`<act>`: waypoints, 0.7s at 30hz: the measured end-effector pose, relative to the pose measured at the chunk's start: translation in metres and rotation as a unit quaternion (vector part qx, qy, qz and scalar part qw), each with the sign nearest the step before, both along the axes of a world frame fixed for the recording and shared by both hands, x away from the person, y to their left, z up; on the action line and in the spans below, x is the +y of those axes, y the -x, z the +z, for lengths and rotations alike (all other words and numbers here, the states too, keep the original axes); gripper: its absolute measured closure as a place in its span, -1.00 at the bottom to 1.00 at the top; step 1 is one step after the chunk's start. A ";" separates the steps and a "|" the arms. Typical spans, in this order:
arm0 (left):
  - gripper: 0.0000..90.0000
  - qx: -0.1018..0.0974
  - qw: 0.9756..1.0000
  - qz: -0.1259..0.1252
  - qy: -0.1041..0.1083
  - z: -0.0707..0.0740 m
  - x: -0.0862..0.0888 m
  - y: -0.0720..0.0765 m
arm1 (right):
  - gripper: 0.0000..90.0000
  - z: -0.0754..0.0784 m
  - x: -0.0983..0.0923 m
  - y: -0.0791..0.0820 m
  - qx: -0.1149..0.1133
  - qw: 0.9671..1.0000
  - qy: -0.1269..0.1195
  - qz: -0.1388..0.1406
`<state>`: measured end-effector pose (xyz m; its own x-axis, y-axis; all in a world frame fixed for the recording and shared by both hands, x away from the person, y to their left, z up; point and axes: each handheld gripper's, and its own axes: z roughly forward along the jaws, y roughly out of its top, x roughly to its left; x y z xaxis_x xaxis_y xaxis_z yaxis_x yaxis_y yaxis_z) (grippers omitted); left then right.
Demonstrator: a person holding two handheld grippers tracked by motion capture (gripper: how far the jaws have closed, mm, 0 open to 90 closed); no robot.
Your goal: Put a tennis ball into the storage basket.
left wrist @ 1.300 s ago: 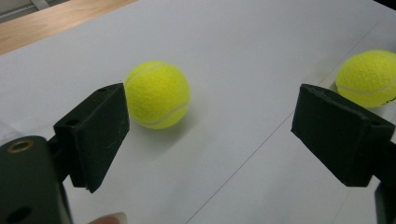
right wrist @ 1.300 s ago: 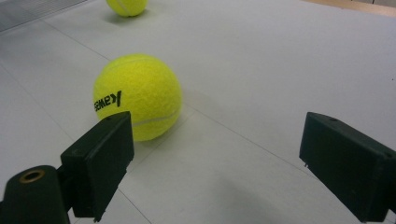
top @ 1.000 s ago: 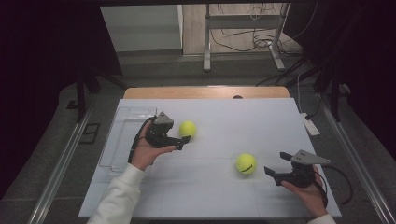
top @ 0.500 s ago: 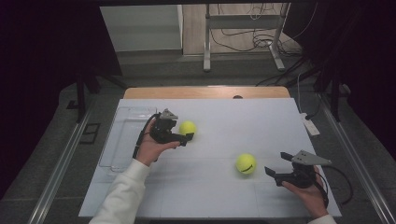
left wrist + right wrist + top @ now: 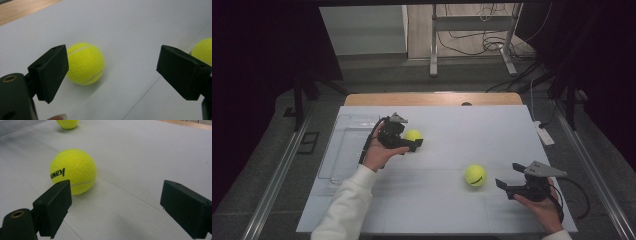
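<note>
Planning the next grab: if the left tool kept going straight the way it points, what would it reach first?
Most likely the near tennis ball, just ahead of the open left tool but off toward one jaw, so it might clip rather than centre.

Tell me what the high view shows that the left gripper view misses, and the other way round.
High view: the clear tray at the table's left edge, both hands, and the right gripper open near the front tennis ball. Left gripper view: the white seam on the far tennis ball, close beside one jaw, not clamped. Both: the left gripper open, two yellow balls, the white table.
</note>
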<state>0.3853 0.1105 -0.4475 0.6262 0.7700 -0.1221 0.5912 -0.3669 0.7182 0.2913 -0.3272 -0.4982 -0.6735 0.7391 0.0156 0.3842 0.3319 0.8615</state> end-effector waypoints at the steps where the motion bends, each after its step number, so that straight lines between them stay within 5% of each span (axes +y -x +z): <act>1: -0.75 0.002 1.000 0.001 0.000 0.000 -0.001 -0.001 | -0.77 0.000 0.000 0.000 0.000 1.000 0.000 0.000; 21: -0.76 0.034 0.999 0.013 -0.021 -0.012 -0.008 -0.023 | -0.77 0.000 0.000 0.000 0.002 1.000 0.000 0.000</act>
